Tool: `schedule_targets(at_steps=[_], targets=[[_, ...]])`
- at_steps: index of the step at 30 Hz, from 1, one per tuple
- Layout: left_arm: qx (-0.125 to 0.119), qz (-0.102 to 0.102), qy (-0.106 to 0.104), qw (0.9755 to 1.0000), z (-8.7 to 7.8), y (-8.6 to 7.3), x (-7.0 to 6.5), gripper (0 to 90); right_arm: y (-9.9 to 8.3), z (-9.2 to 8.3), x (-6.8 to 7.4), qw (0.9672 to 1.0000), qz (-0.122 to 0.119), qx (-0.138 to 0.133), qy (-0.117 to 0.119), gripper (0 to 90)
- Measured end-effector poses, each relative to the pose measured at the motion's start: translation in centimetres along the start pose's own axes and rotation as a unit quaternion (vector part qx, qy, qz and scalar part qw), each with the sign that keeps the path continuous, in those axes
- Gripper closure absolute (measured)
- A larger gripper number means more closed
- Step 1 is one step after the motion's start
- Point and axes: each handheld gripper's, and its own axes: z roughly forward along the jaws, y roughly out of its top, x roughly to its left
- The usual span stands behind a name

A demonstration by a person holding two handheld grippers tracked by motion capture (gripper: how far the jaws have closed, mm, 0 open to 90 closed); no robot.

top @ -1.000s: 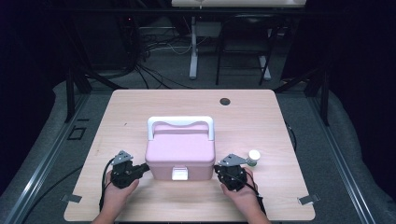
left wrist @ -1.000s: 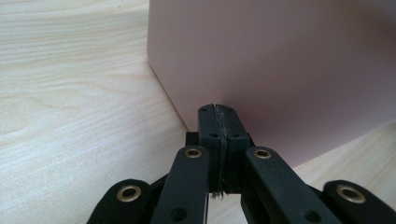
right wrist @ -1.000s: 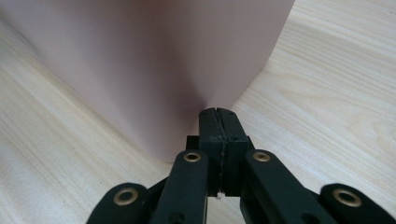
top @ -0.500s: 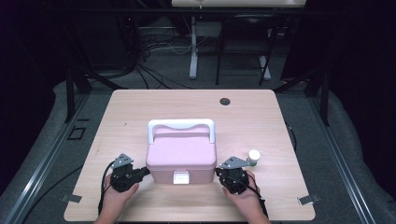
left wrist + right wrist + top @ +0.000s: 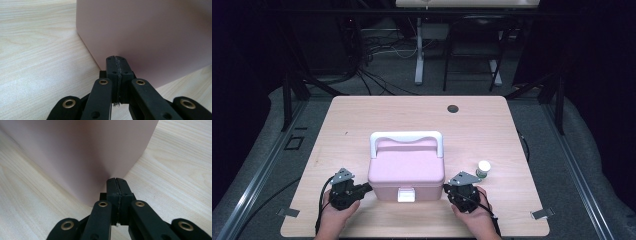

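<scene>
Presently the pink plastic lidded box with a white handle (image 5: 406, 167) sits near the table's near edge, its front latch down, contents unseen. Left gripper (image 5: 116, 60) and right gripper (image 5: 116, 180), jaws fully closed and empty, flank its near corners. Judged best: press both sides evenly so it does not twist. A small white-capped bottle (image 5: 483, 169) stands just right of the box.

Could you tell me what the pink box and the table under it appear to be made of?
The pink box looks like moulded plastic with a smooth matte finish: even colour, rounded corners, and a white handle and clasp that seem to be plastic too. The table looks like light wood or a wood-print laminate: fine grain lines, slight sheen.
</scene>
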Motion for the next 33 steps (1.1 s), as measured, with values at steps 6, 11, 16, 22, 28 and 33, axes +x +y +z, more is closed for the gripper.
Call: schedule_targets(at_steps=[6,11,16,22,28,33], targets=[[0.003,0.003,-0.002,1.0,-0.2,-0.2,-0.2,90.0,-0.2,-0.4,0.3,1.0,-0.004,0.003,0.002,90.0],[0.006,0.001,0.0,1.0,-0.5,-0.4,-0.6,90.0,-0.5,-0.7,0.5,1.0,-0.007,0.004,0.002,90.0],[0.007,0.001,-0.003,1.0,-0.7,-0.6,-0.9,90.0,-0.6,-0.9,0.6,0.9999,-0.007,0.007,0.002,90.0],[0.009,0.0,-0.005,0.9999,-0.8,-0.8,-1.0,90.0,-0.8,-1.2,0.8,1.0,-0.005,0.007,0.004,90.0],[0.013,0.001,-0.005,0.9999,-1.0,-1.0,-1.2,90.0,-1.0,-1.4,0.9,0.9999,-0.008,0.006,0.005,90.0],[0.012,0.002,-0.007,0.9999,-1.2,-1.1,-1.4,90.0,-1.1,-1.5,1.0,1.0,-0.007,0.006,0.003,90.0]])
